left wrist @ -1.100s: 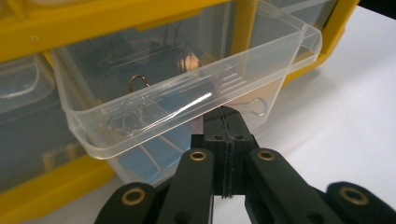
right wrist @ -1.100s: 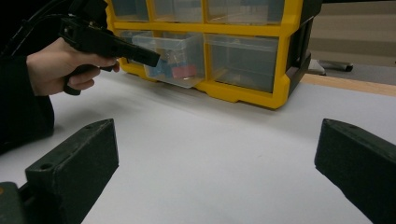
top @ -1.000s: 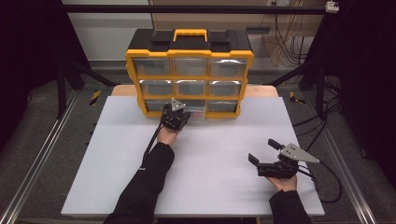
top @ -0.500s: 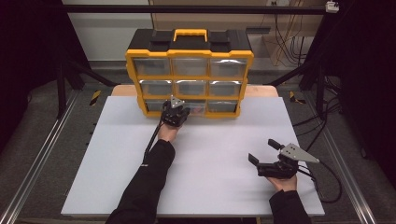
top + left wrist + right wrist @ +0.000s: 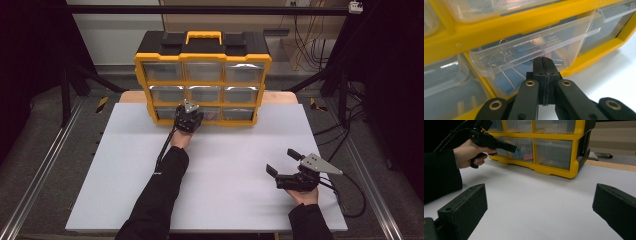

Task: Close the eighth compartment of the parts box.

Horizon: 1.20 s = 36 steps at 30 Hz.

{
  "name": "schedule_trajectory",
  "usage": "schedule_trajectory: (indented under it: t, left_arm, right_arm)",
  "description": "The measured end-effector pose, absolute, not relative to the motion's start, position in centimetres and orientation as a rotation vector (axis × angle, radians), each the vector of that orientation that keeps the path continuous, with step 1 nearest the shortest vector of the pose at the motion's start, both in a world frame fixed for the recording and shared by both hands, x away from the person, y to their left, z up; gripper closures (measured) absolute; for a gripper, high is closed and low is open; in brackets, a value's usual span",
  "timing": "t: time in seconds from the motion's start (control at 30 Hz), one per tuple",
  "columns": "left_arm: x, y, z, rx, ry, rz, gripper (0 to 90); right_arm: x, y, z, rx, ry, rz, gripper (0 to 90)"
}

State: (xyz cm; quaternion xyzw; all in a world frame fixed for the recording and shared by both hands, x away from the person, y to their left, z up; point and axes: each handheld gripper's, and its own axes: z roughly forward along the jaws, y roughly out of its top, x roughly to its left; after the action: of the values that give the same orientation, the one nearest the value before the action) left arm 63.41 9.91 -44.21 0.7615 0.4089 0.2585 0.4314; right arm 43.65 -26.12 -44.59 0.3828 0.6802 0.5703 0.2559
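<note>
A yellow and black organiser cabinet with clear drawers stands at the far edge of the white table. My left gripper is shut, its two jaws pressed flat together with nothing between them. In the left gripper view its tips are at the front of the bottom middle drawer. This drawer holds wire clips and blue and pink pieces. From the right gripper view I see the left gripper pointing at that drawer. My right gripper rests open near the front right, empty.
The white tabletop lies bare between the cabinet and my right hand. Metal rails run along both sides of the table. Cables trail off at the right edge. A black frame bar crosses above the cabinet.
My left gripper has edged slightly toward the cabinet's bottom middle drawer. The right gripper has stayed where it was.
</note>
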Motion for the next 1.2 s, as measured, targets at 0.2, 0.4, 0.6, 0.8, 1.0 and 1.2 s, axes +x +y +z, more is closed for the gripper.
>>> schedule_trajectory:
  t: [0.2,0.4,0.6,0.8,1.0,1.2]
  left_arm:
    - [63.6,9.8,-44.2,1.903,1.024,0.652,89.4]
    - [63.2,10.0,-44.2,1.909,1.028,0.656,89.3]
    - [61.3,11.1,-43.7,1.887,0.996,0.64,86.6]
    - [59.0,12.3,-42.8,1.833,0.957,0.579,71.1]
    - [56.9,13.8,-42.2,1.812,0.935,0.494,44.2]
    - [54.9,15.6,-41.7,1.768,0.895,0.451,24.8]
  right_arm:
    - [43.6,-26.2,-44.5,1.043,1.841,1.553,0.2]
    - [43.6,-26.1,-44.5,1.039,1.838,1.56,0.2]
    - [43.6,-26.2,-44.5,1.043,1.842,1.55,0.2]
    - [43.6,-26.2,-44.5,1.037,1.833,1.555,0.2]
    - [43.6,-26.2,-44.5,1.04,1.834,1.551,0.2]
    - [43.6,-26.3,-44.5,1.041,1.838,1.546,0.2]
